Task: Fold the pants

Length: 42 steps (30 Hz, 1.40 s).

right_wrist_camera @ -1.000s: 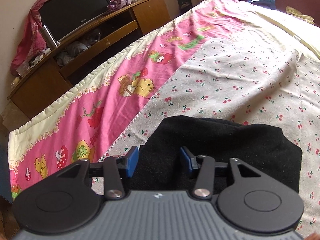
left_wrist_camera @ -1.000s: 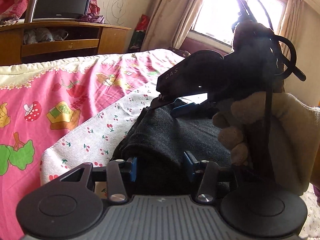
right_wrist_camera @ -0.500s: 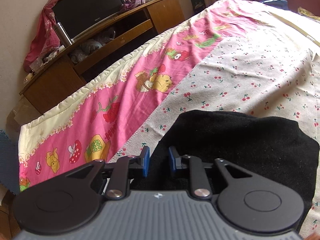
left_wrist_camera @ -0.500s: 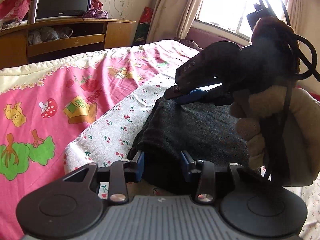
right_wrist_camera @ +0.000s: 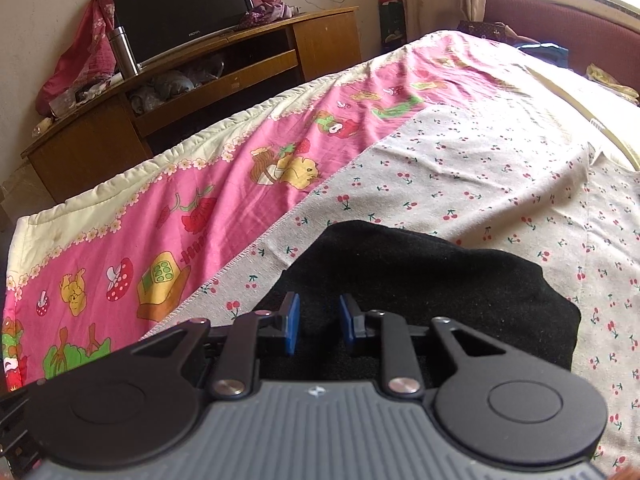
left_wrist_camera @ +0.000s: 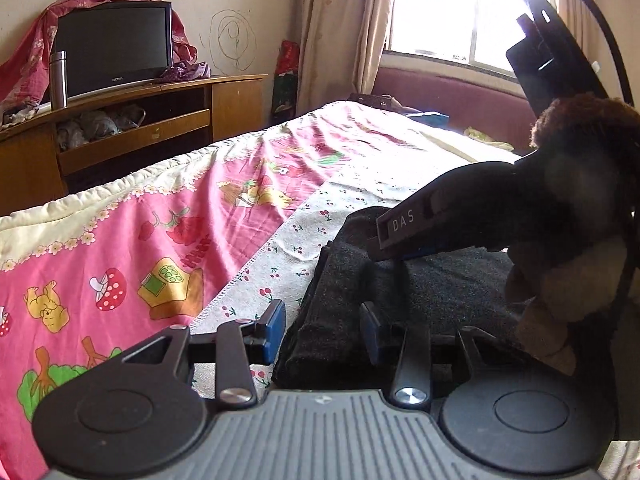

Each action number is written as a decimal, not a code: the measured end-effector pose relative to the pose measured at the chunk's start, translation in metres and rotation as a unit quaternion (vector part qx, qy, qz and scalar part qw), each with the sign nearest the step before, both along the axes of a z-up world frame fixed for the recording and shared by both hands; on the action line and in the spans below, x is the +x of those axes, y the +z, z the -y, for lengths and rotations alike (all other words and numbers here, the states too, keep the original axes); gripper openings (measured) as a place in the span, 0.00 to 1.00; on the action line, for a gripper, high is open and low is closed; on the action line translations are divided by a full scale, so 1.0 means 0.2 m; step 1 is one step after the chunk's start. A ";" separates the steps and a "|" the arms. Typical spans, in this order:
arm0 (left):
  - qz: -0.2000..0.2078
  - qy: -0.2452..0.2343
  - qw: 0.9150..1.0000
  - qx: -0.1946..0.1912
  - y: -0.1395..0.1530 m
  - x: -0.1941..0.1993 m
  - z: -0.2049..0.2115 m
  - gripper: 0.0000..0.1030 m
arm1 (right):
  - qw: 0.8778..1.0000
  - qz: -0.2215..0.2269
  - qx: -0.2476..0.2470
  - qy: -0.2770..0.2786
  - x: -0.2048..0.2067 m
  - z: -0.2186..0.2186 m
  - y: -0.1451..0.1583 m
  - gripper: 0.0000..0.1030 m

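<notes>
I see a big bed [left_wrist_camera: 280, 168] stretching out ahead of both claws. A pink sheet [right_wrist_camera: 168, 240] with mushrooms and little houses lies to the left of my claws. A white sheet [right_wrist_camera: 480, 176] with red cherries lies ahead and to the right.

Far ahead and left of the claws stands a wood cabinet [left_wrist_camera: 132, 128]. A dark TV [left_wrist_camera: 116, 46] sits on top of it, with a red cloth draped behind. A silver flask [left_wrist_camera: 59, 79] stands just left of the TV. Far ahead on the right is a bright window [left_wrist_camera: 460, 8] with curtains.

The pants [right_wrist_camera: 420, 280] are black and folded into a thick pile. They lie on the cherry sheet, right under and just ahead of both claws.

My left claw [left_wrist_camera: 322, 330] has its blue pads wide apart. The near left edge of the pants sits between them, but the pads are not pinching it.

My right claw [right_wrist_camera: 319, 323] has its pads apart too, with a smaller gap. It hangs over the pants and holds nothing. From the left view I see it [left_wrist_camera: 394, 240] ahead and to the right, its tip low against the top of the pile, held by a gloved hand [left_wrist_camera: 560, 280].
</notes>
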<state>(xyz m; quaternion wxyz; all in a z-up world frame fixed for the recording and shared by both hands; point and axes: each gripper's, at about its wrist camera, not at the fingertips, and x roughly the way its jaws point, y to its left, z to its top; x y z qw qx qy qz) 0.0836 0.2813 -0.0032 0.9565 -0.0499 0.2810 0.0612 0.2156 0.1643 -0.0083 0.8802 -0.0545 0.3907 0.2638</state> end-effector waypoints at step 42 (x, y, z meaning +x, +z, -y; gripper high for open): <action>-0.063 -0.024 0.997 0.043 -0.10 0.10 -0.03 0.62 | 0.998 -0.006 0.036 -0.057 0.03 0.35 -0.02 0.25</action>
